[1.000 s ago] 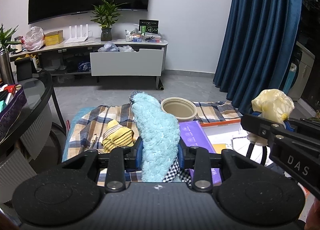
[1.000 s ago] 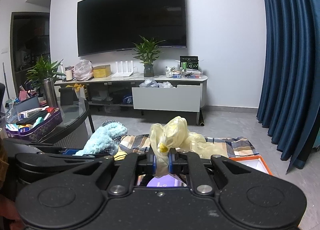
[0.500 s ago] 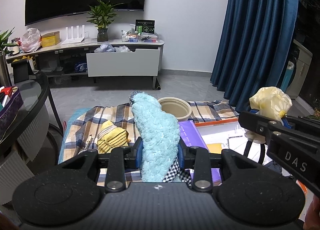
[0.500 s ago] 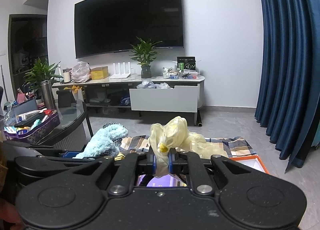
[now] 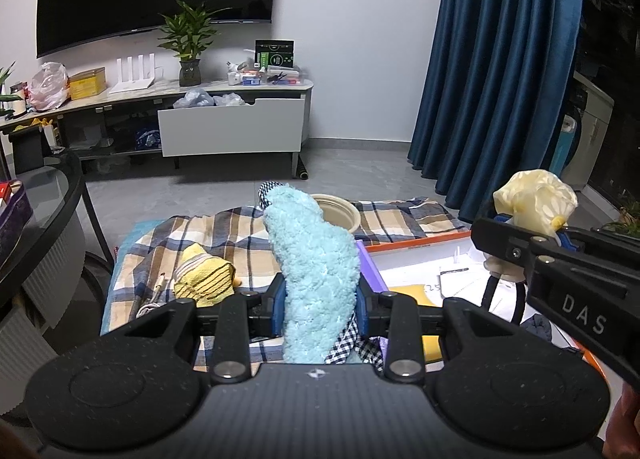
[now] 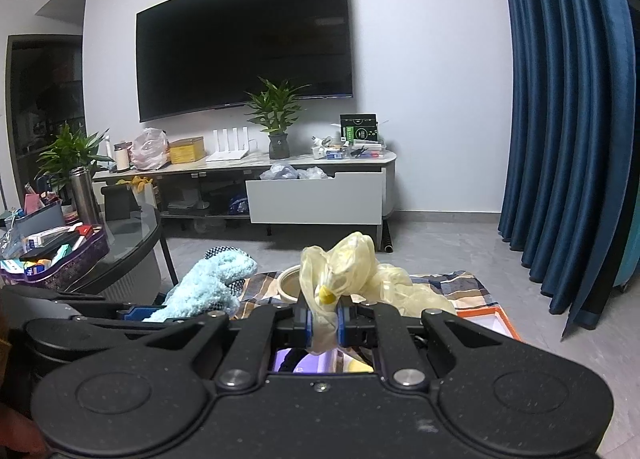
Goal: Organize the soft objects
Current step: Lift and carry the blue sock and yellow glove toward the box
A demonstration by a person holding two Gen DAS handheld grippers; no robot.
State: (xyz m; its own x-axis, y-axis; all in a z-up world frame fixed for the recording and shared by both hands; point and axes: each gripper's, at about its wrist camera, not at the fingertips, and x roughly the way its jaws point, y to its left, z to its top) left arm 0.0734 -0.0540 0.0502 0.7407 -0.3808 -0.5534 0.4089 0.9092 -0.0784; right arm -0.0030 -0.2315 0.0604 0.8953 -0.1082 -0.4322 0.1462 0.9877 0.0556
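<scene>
White wall [image 6: 432, 59], wall-mounted TV [image 6: 244, 43], blue curtain [image 6: 568, 119].

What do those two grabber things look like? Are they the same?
Yes, they match. The left gripper and the right gripper are both matte black with a speckled finish, wide bodies with two round discs, silver screws, and two slim black fingers tipped with blue pads. Seen from the left wrist camera, the right one carries white letters "DAS" on its side.
</scene>
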